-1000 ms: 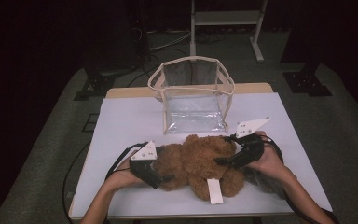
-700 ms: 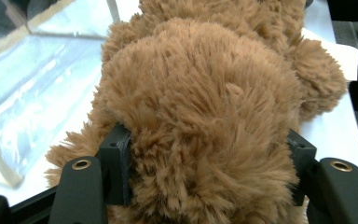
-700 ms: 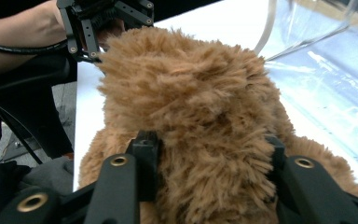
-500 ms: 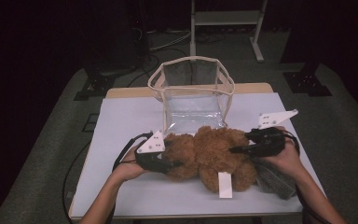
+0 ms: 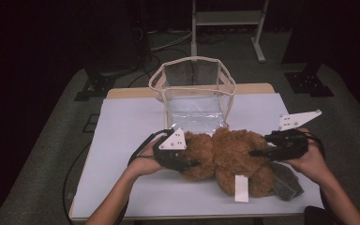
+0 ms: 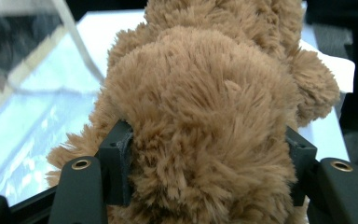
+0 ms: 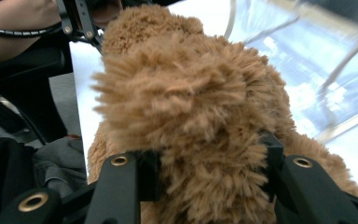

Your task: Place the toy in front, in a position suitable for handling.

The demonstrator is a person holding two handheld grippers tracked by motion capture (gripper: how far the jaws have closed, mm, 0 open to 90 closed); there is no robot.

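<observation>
Brown plush bear (image 5: 225, 157) lies on the white table (image 5: 122, 140), at 6 o'clock from the clear bag (image 5: 194, 93) (just beside it); left gripper (image 5: 187, 162) and right gripper (image 5: 258, 152) each pinch its fur.

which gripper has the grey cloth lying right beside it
The right gripper: the grey cloth lies just below its hand. The left gripper clamps the teddy bear's other end, away from it.

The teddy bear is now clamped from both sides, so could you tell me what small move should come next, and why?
Probably lift it a little higher and carry it toward the clear bag. The left hand-held gripper and right hand-held gripper both pinch the teddy bear, and the bag stands open just behind it, its rim above the bear.
</observation>
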